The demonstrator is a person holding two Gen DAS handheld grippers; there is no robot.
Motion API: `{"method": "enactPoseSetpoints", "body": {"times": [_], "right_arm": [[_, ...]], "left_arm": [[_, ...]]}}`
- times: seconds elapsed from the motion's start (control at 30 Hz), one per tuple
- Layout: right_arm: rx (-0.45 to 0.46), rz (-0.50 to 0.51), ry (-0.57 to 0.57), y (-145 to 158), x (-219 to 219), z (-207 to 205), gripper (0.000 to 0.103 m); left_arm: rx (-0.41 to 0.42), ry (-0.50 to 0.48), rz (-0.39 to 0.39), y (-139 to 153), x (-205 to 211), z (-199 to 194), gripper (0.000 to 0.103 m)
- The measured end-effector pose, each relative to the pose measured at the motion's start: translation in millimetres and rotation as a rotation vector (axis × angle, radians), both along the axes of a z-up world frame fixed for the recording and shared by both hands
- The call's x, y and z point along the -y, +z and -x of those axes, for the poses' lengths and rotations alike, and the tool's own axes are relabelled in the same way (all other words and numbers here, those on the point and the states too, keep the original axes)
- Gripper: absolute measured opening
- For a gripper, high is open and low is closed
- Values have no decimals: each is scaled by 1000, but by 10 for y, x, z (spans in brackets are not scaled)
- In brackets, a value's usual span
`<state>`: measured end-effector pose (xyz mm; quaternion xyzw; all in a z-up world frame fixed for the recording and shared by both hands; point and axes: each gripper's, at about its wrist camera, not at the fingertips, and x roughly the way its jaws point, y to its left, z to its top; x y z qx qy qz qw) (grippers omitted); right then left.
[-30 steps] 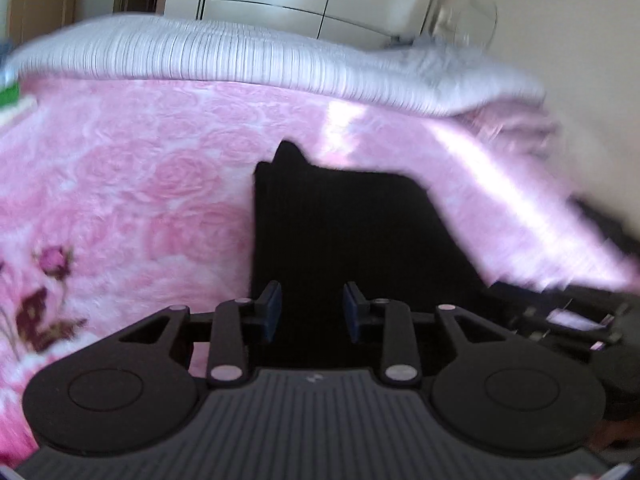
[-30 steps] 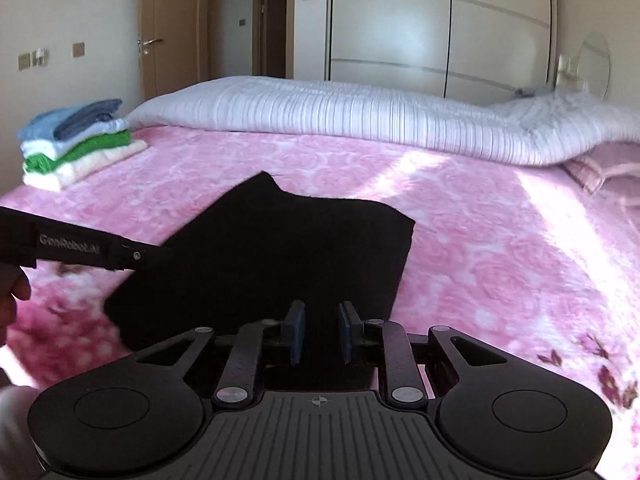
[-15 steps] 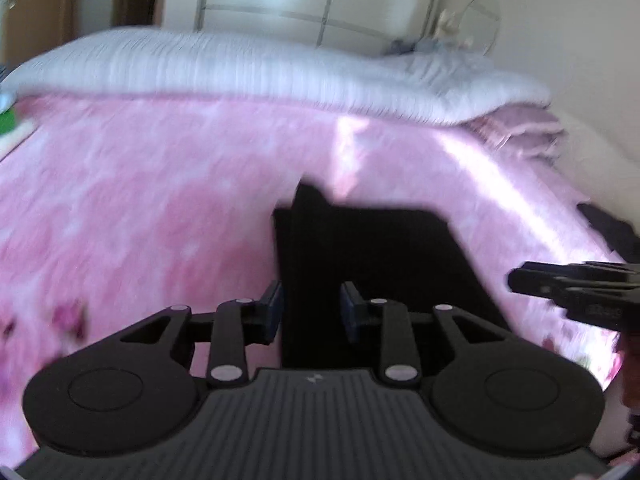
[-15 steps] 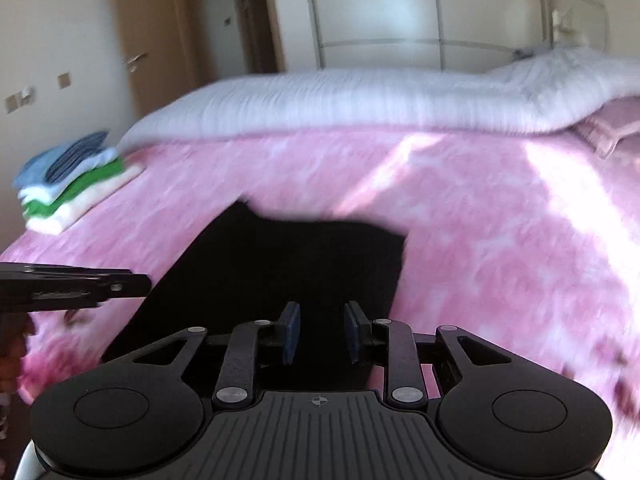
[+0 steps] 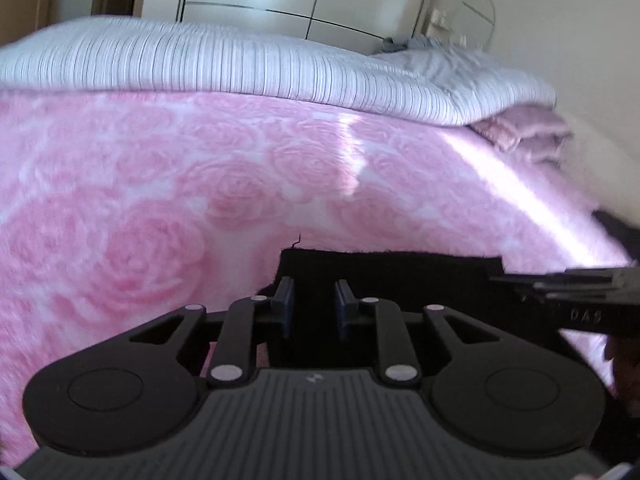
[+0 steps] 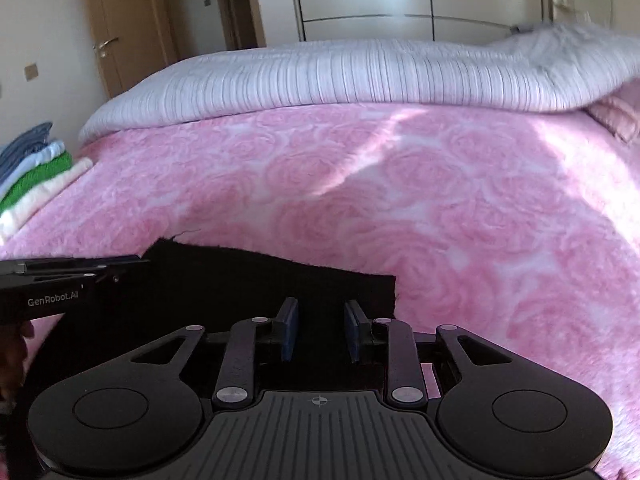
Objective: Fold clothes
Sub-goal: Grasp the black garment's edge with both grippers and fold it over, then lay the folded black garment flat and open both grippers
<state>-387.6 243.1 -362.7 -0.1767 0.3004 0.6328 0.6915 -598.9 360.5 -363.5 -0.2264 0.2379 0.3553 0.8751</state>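
A black garment [image 5: 392,276] lies on the pink rose-pattern bedspread [image 5: 160,200], its far edge straight. It also shows in the right wrist view [image 6: 248,280]. My left gripper [image 5: 313,306] is open over the garment's near left part, with cloth showing between the blue pads. My right gripper [image 6: 318,328] is open over the garment's near right part, close to its right edge. Each gripper shows from the side in the other's view: the right [image 5: 568,284], the left [image 6: 72,272].
A striped white duvet [image 6: 360,76] lies rolled along the far side of the bed. A stack of folded clothes [image 6: 32,176] sits at the left edge. Pink pillows [image 5: 524,132] lie at the far right. Wardrobe doors and a wooden door stand behind.
Both grippers have dropped low toward the near edge of the garment, so it now looks short and wide. Both jaws have opened slightly wider.
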Motion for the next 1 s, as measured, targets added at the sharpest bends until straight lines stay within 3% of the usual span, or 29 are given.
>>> {"method": "enactPoseSetpoints", "body": {"times": [0.13,0.2,0.37,0.53,0.6,0.7,0.9,1.0], "right_arm": [[27,1,-2,100,62,15,27],[39,-3,-32,256,179,34,27],[46,-93,19,600,758,298,27],[132,-53,124,444,1168,750,27],[188,18,141,227,1243,862,27],[283,13,149,120,1296,954,26],[179,35,92,280,1388,839,27],[128,-23,50,441,1615,834,27]], "left_arm": [[34,7,14,160,76,99,16],[95,16,33,293,191,234,16],[109,38,39,464,656,542,16],[62,16,79,320,1133,669,16],[78,32,135,139,1228,679,15],[78,68,144,139,1269,663,15],[-24,95,72,400,1504,584,15],[-54,103,56,370,1596,570,15]]}}
